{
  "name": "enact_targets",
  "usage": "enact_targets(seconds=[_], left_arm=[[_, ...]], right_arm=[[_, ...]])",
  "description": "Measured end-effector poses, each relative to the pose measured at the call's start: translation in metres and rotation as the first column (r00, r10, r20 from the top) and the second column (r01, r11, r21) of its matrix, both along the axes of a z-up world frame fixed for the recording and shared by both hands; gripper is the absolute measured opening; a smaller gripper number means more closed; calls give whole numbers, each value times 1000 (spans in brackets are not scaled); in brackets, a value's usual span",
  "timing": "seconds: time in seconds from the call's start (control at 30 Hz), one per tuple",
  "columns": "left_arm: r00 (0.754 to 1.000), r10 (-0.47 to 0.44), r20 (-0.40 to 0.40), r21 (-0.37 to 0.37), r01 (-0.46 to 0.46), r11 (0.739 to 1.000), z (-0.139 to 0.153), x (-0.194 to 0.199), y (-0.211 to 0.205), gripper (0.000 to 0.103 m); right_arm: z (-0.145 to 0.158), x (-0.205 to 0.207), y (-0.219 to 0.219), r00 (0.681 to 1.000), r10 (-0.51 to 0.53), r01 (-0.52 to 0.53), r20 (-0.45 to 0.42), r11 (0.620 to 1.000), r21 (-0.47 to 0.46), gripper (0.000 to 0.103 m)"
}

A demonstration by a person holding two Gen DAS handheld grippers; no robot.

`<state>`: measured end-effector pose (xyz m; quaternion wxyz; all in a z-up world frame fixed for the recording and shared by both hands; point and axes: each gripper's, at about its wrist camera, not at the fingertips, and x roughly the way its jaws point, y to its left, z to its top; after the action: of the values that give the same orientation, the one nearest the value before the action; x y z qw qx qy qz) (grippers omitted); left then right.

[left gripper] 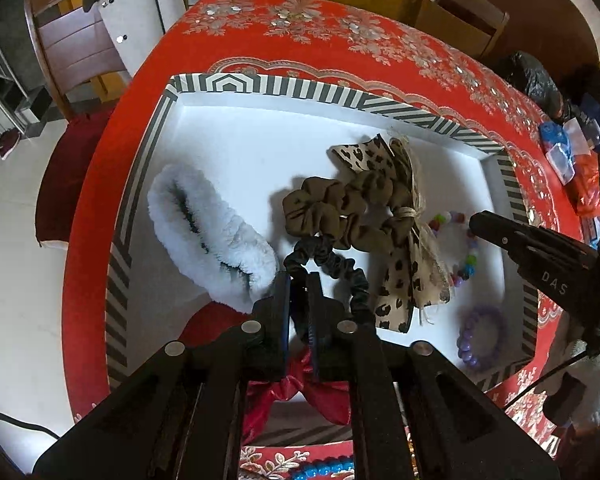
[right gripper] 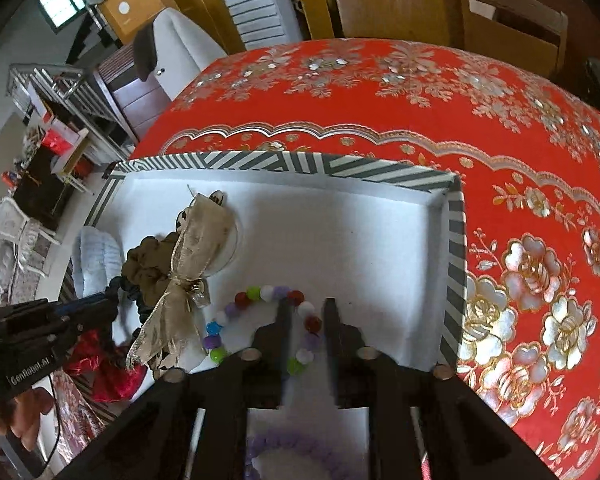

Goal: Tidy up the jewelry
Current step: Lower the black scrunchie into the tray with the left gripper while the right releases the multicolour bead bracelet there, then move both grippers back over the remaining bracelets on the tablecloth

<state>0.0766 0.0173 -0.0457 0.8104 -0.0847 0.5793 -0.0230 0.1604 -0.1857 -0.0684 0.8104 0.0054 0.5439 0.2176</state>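
My left gripper (left gripper: 299, 280) has its jaws clamped on the black scrunchie (left gripper: 328, 268), pinching one side of its loop low in the striped box (left gripper: 260, 86). The rest of the loop trails off toward 3 o'clock, touching the brown scrunchie (left gripper: 340, 212) that lies just beyond it at 12 o'clock. A leopard-print bow (left gripper: 404, 240) overlaps the brown scrunchie's far end and runs down toward 5 o'clock. At 10 o'clock from my left jaws sits the white fluffy scrunchie (left gripper: 208, 236), close beside them. A red bow (left gripper: 300, 392) lies under my left fingers (left gripper: 278, 312), near the box's front edge.

My right gripper (right gripper: 306, 308) hovers over the colourful bead bracelet (right gripper: 260, 320), jaws apart, straddling the bracelet's right side without closing on it. The purple bead bracelet (right gripper: 292, 452) lies right under that gripper's body, at 6 o'clock from the colourful one, apart from it. All these pieces rest on the box's white floor. The box stands on the surface, which is covered by a red flowered cloth (right gripper: 380, 92); wooden chairs (right gripper: 440, 4) stand beyond it at 12 o'clock.
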Motion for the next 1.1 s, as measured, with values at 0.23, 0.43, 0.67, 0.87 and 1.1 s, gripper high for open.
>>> enact_targets(seconds=[0.23, 0.43, 0.67, 0.87, 1.1], left_arm=[[1000, -19, 16, -1, 19, 1000, 7, -4, -7, 40], [998, -12, 69, 22, 10, 1000, 26, -18, -9, 47], [991, 11, 131, 63, -19, 998, 46, -47, -9, 49], [986, 33, 165, 100, -50, 994, 55, -84, -12, 49], [986, 46, 162, 106, -64, 992, 57, -125, -20, 49]], right_arm=[[24, -21, -7, 999, -20, 18, 45, 998, 62, 32], [45, -57, -11, 997, -32, 22, 66, 989, 149, 32], [66, -103, -14, 994, -26, 7, 110, 985, 171, 32], [72, -144, -19, 993, 1, -19, 115, 988, 154, 32], [69, -193, -34, 991, -5, -13, 134, 991, 133, 32]])
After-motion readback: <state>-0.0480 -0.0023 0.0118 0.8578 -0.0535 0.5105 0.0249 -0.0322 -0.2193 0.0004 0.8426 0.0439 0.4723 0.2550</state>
